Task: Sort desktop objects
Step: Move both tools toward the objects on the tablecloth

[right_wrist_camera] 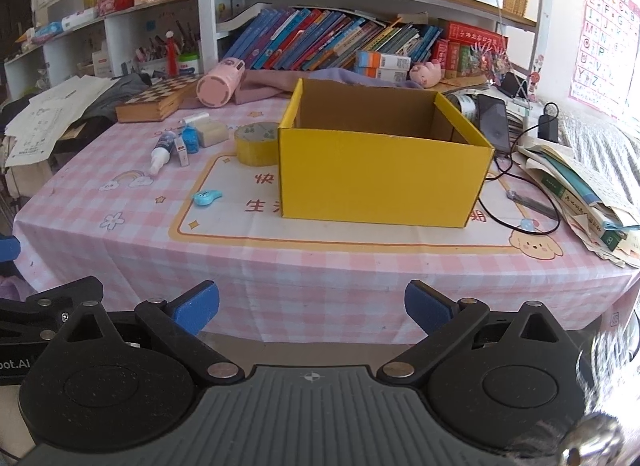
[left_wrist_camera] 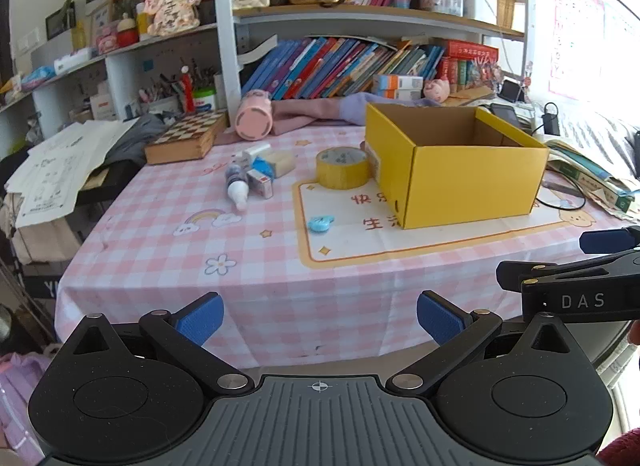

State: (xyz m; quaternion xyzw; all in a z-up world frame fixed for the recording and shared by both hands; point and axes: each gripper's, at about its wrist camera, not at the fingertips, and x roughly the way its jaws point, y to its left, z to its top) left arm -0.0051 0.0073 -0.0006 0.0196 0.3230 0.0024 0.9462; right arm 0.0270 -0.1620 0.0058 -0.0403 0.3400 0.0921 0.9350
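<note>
Both jaws spread wide, holding nothing, hovering off the counter's [left_wrist_camera: 168, 266] near edge. The loose items, bottle [left_wrist_camera: 237, 187], tape [left_wrist_camera: 342, 168] and blue clip [left_wrist_camera: 320, 223], sit left of the empty yellow box [right_wrist_camera: 380, 169], so the left gripper [left_wrist_camera: 320, 320] is nearer than the right gripper [right_wrist_camera: 312, 306]. Bottle's long axis points roughly toward the left jaws; judged best grabbed across its width.

Bare tablecloth [right_wrist_camera: 320, 266] along the near edge, yellow box [right_wrist_camera: 380, 181] blocking centre, tape roll [right_wrist_camera: 256, 143] just beside it
</note>
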